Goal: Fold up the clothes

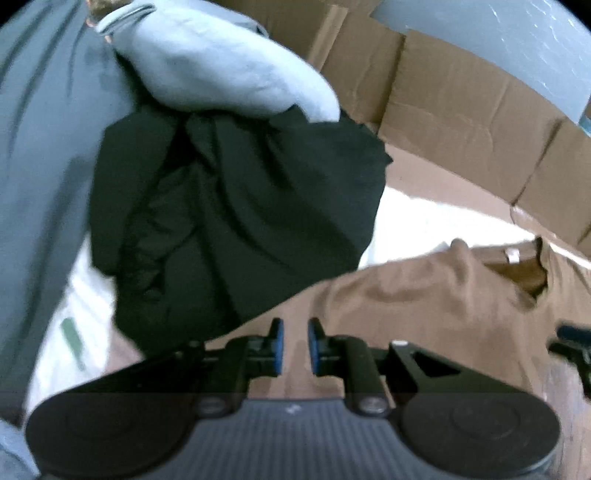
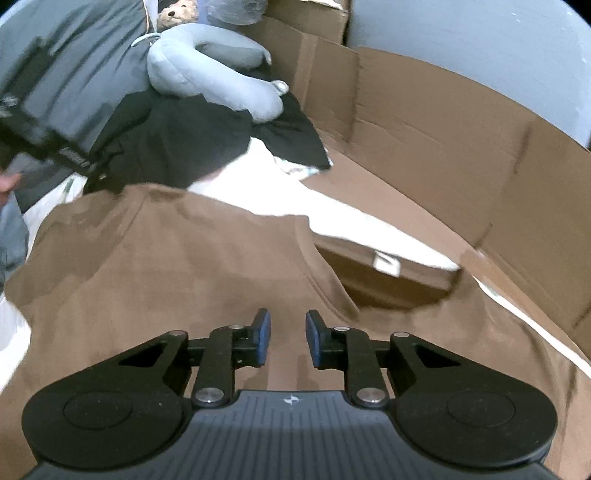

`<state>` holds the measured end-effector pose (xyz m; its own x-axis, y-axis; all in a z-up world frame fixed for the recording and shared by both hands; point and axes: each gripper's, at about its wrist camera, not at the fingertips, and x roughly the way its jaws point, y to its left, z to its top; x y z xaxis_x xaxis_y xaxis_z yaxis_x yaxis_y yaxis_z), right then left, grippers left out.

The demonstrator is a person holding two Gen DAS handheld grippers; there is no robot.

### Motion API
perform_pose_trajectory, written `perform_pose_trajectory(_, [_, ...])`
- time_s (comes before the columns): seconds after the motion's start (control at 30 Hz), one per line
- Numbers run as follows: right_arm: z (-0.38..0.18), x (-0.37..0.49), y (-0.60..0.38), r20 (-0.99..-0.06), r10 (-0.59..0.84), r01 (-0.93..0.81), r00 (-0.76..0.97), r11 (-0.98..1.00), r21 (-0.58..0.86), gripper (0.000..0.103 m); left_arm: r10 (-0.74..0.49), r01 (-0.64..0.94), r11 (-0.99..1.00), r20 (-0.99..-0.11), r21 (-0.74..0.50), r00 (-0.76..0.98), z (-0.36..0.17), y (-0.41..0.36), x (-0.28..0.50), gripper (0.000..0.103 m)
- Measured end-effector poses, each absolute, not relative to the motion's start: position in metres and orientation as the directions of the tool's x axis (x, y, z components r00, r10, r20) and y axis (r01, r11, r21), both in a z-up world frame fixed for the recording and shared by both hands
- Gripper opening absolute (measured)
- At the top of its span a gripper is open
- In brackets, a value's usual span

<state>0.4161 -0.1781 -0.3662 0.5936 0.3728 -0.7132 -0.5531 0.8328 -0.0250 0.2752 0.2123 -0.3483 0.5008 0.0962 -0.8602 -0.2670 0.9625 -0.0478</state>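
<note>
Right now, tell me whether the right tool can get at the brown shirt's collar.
Probably yes. The right tool hangs just above the brown shirt, jaws apart and empty, and the collar lies just ahead with nothing over it.

Grey neck pillow [image 2: 210, 79] rests against flattened cardboard [image 2: 424, 122]; a teddy bear [image 2: 177, 16] peeks out just behind it.

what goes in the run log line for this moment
stage: fold not started | left gripper: open, empty, over brown shirt | right gripper: open, empty, near collar | black garment: bunched behind
</note>
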Motion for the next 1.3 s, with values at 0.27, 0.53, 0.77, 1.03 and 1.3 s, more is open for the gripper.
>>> perform_pose_trajectory(0.27, [-0.389, 0.439, -0.127, -0.72, 0.405, -0.573, 0.563, 0.82, 0.013, 0.023, 0.127, -0.344, 0.938, -0.889, -0.037, 0.441, -0.371, 0.248, 0.245, 0.016])
perform_pose_trajectory(0.53, [-0.427, 0.472, -0.095, -0.756, 0.373, -0.539, 0.538, 0.842, 0.031, 0.023, 0.111, -0.461, 0.878, -0.881, -0.13, 0.46, -0.401, 0.293, 0.23, 0.016])
perform_pose_trajectory(0.77, [-0.431, 0.501, -0.092, -0.754, 0.35, -0.488, 0.556, 0.872, 0.045, 0.023, 0.146, -0.493, 0.859, -0.858, -0.137, 0.493, -0.397, 0.295, 0.233, 0.016])
perform_pose_trajectory(1.03, [-0.429, 0.532, -0.089, -0.761, 0.342, -0.462, 0.551, 0.885, 0.064, 0.022, 0.138, -0.51, 0.838, -0.831, -0.193, 0.54, -0.367, 0.266, 0.207, 0.025])
perform_pose_trajectory(1.3, [-0.392, 0.562, -0.107, -0.702, 0.414, -0.367, 0.579, 0.902, 0.229, 0.025, 0.149, -0.467, 0.872, -0.827, -0.149, 0.542, -0.38, 0.234, 0.182, 0.025])
